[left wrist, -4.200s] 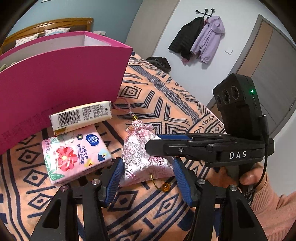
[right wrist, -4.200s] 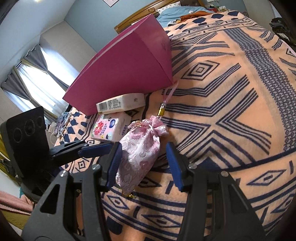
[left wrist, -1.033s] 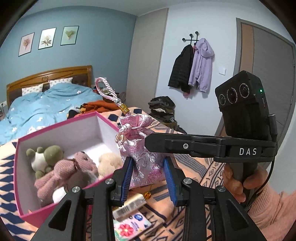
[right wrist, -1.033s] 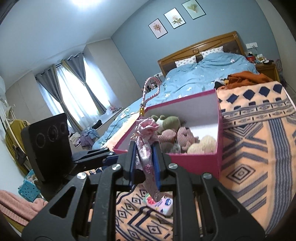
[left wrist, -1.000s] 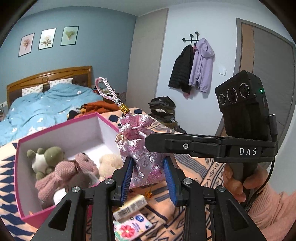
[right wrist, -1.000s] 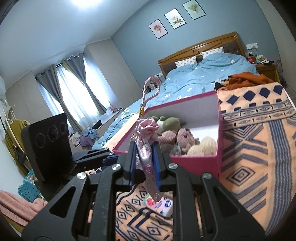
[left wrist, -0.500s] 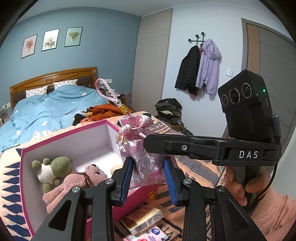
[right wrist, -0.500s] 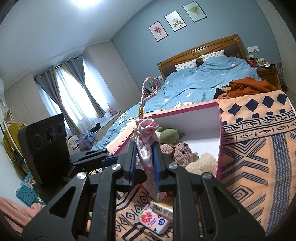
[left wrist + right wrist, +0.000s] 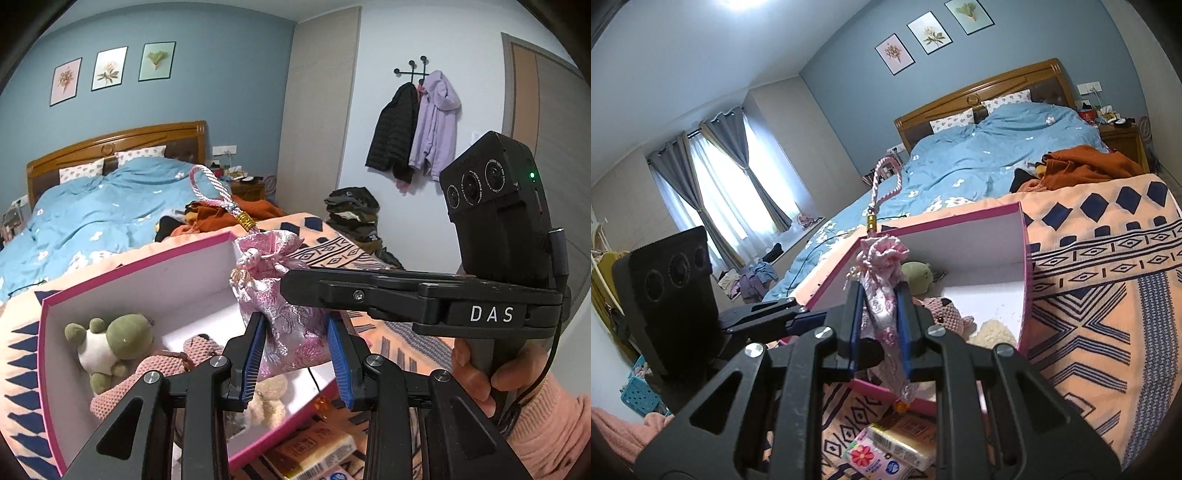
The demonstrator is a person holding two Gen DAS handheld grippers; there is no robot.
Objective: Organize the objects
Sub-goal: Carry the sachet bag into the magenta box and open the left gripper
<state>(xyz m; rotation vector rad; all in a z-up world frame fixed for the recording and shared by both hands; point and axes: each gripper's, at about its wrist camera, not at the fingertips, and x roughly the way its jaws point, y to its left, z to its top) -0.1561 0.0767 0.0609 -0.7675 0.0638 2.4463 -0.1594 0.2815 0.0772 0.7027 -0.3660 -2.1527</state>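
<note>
A pink brocade pouch (image 9: pixel 284 317) with a cord loop (image 9: pixel 207 184) hangs in the air, gripped from two sides. My left gripper (image 9: pixel 295 332) is shut on its lower body. My right gripper (image 9: pixel 880 295) is shut on it flat-wise, and its arm (image 9: pixel 424 295) crosses the left wrist view. The pouch hangs above the near rim of an open pink box (image 9: pixel 140 258), its bottom tip (image 9: pixel 905 391) just outside the near wall (image 9: pixel 886 395). Inside the box lie a green frog plush (image 9: pixel 110 339), a pink knitted plush (image 9: pixel 945 314) and a cream plush (image 9: pixel 991 332).
A flowered tissue pack (image 9: pixel 875 461) and a small barcoded packet (image 9: pixel 905 439) lie on the orange patterned blanket (image 9: pixel 1108 314) in front of the box. Behind are a bed with a blue duvet (image 9: pixel 997 155) and heaped clothes (image 9: pixel 1082 162). A person's hand (image 9: pixel 476 373) holds the right gripper.
Both grippers have carried the pouch forward toward the box. The box now sits closer and lower in both views, and the tissue pack and packet have slid to the bottom edge.
</note>
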